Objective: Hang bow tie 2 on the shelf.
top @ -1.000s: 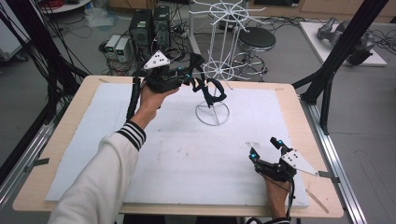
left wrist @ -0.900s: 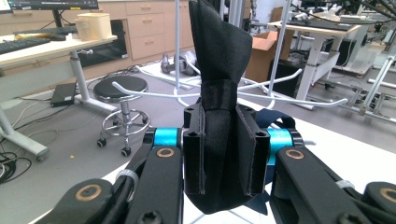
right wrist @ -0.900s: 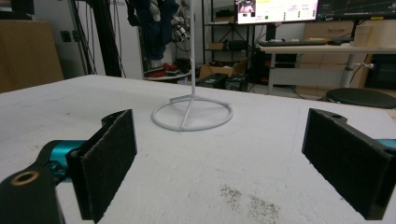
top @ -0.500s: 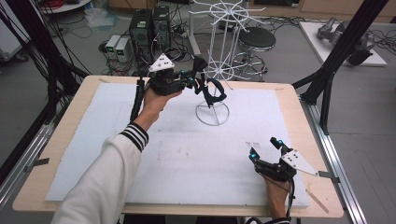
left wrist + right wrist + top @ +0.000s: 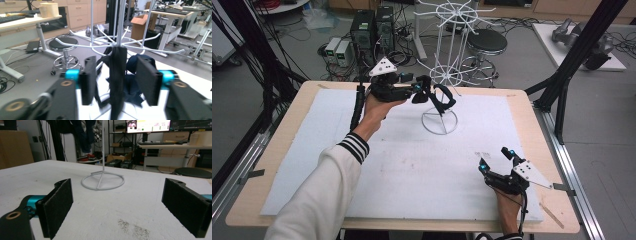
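A dark strap-like garment (image 5: 117,75) is hanging limp from a lower arm of the white wire rack (image 5: 439,75) on the desk (image 5: 522,107). The left hand-held gripper (image 5: 117,81) has just been opening; its pads are standing either side of the garment without pressing it. The right hand-held gripper (image 5: 497,160) is resting agape, well apart.
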Demonstrator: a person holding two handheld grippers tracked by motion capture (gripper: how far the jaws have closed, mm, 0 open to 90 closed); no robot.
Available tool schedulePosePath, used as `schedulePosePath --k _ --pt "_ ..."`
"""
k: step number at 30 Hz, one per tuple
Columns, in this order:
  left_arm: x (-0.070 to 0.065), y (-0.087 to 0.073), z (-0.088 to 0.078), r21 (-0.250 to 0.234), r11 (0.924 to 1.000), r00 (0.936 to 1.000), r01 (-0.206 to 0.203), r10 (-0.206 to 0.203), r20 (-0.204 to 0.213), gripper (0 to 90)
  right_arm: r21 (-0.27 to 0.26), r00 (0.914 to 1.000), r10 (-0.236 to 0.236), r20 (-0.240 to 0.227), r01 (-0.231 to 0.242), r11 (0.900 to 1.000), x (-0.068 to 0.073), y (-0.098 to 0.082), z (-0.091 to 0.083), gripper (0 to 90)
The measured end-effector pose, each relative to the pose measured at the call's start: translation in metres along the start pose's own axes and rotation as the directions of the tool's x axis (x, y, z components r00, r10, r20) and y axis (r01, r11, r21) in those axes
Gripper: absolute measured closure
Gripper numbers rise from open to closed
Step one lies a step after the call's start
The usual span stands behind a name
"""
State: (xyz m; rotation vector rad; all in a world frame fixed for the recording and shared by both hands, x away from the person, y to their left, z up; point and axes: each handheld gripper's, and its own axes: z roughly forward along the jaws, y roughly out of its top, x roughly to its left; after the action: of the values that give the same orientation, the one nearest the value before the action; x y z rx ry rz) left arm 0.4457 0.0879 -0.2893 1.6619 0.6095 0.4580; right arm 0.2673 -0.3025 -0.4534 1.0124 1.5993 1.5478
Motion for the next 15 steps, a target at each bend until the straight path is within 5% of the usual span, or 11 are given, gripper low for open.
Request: schedulePosePath --k 6,15 --pt "-0.004 0.003 -0.016 -0.014 0.9996 0.9996 -0.025 0.025 -0.011 16.1 0.000 1.0000 0.001 -0.001 -0.001 1.000 0.001 0.000 0.000 9.5" --pt "-0.001 -0.017 -0.076 -0.044 0.9952 0.9953 -0.087 0.085 -0.048 15.8 -0.010 1.0000 -0.008 0.003 0.008 1.000 0.001 0.000 -0.001 9.5"
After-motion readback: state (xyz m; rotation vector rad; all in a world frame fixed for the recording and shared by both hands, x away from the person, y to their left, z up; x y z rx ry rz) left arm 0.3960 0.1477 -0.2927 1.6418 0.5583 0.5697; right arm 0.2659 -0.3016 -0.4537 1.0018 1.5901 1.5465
